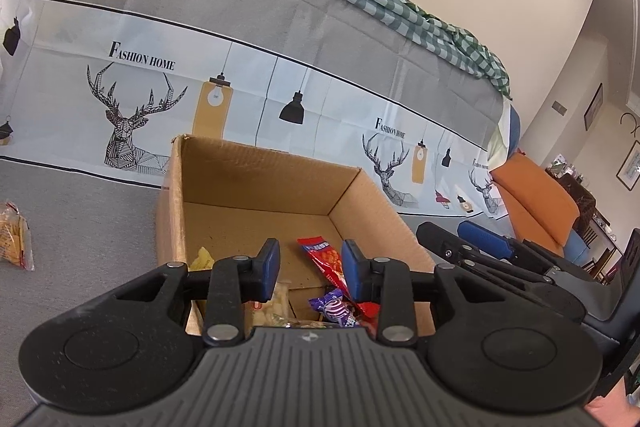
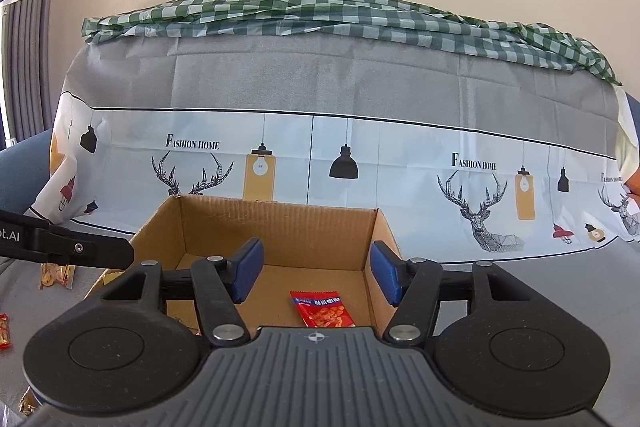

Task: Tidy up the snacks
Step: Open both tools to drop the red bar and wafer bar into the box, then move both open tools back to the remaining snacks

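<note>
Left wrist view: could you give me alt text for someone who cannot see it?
An open left gripper hovers over a cardboard box holding a red snack packet and a purple one. Another snack bag lies outside on grey cloth.

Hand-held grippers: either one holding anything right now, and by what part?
Nothing held. Left hand-held gripper and right hand-held gripper are both open, empty, above the cardboard box.
</note>
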